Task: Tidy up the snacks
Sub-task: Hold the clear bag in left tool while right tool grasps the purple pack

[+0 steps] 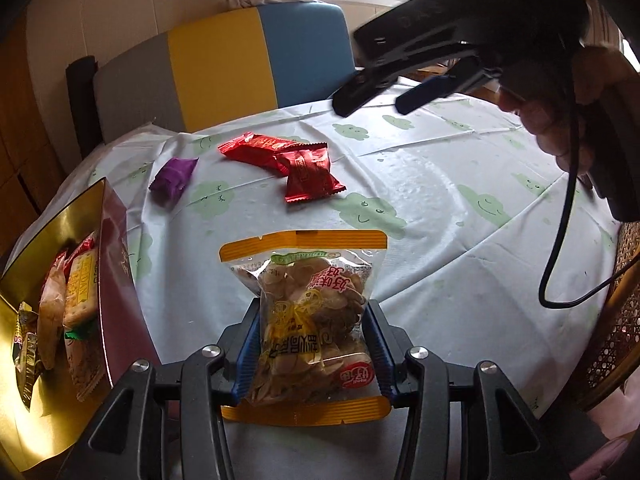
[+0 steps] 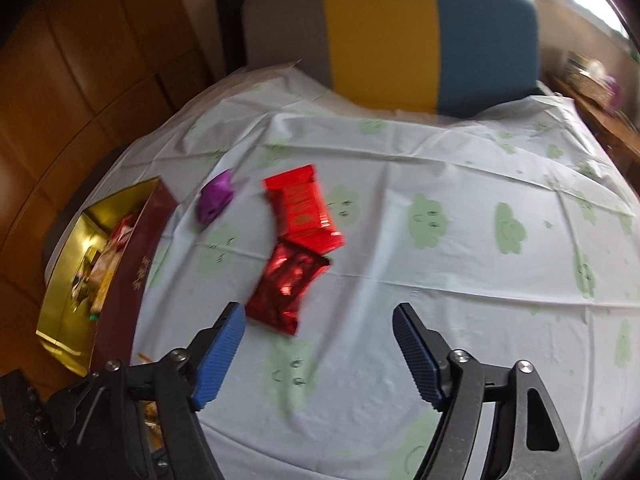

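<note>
Left gripper [image 1: 312,344]: clamped on chip bag [image 1: 310,320], blue pads pressing both sides; bag upright, lifted above the cloth.
Right gripper [image 2: 320,356]: jaws wide apart, nothing between; hovering above the cloth, near the closer red packet [image 2: 286,286].
Table edge: cloud-print tablecloth [image 2: 460,300] falling away at the left past the gift box [image 1: 116,280] and at the far side by the chair [image 2: 380,40].
Open room: bare cloth across the centre and right half.
Gift box: maroon outer wall, gold lining; at the left table edge, just left of the held bag.
Box contents: cracker packs and small wrapped snacks, standing on edge.
Loose on cloth: two red packets touching, second red packet [image 2: 304,208] farther off; purple packet [image 2: 216,198] beside them, toward the box.
</note>
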The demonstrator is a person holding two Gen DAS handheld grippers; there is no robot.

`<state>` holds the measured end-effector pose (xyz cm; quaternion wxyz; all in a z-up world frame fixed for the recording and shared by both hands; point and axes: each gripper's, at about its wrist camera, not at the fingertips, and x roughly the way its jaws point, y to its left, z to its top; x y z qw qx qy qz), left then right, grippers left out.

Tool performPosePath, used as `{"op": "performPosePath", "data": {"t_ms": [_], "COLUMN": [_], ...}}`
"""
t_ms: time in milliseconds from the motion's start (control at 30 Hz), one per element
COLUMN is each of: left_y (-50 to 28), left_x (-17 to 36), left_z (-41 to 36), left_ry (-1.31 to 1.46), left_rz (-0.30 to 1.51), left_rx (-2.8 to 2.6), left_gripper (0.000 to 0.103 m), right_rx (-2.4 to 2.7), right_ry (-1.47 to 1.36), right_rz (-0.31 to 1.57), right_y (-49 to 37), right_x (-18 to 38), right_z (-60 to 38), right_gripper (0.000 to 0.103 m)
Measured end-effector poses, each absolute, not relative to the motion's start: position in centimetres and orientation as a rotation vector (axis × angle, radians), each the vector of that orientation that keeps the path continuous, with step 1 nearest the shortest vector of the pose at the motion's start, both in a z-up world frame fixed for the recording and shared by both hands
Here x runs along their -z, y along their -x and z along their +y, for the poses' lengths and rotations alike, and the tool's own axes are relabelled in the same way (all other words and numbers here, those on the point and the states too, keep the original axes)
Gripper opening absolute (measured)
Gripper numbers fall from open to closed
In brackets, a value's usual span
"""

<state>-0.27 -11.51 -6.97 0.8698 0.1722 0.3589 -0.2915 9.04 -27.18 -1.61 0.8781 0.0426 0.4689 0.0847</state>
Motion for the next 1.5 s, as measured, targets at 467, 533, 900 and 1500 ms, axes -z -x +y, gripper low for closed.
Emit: {"op": "performPosePath", "data": {"t_ms": [467,533,900,1500], "left_y": [0.8,0.8,0.4,0.4], "left_x": [7.3,7.3,7.6,7.5], "left_z": [-10.6,-10.5,-10.3,-10.5], "left_ry": [-0.318,-0.311,-0.289,-0.280], "left_rz": [0.682,0.680,0.689,0.717], "left_rx": [0.650,0.657,0.681,0.640], "left_gripper": [0.049,0.049,0.051,0.052], "right_rx": [-0.373,-0.377,-0.353,-0.143], "right_ry": [0.291,0.335,0.429,0.118], "right_rz": [1.053,1.062,1.052,1.170], "right_y": [-21.6,-23.1,-24.9,-8.3], "right_x": [3.4,4.1,5.9,5.2], "right_z": [-14.4,-13.3,-11.1,-26.5], "right_gripper": [0.073,0.073,0.040,0.040]}}
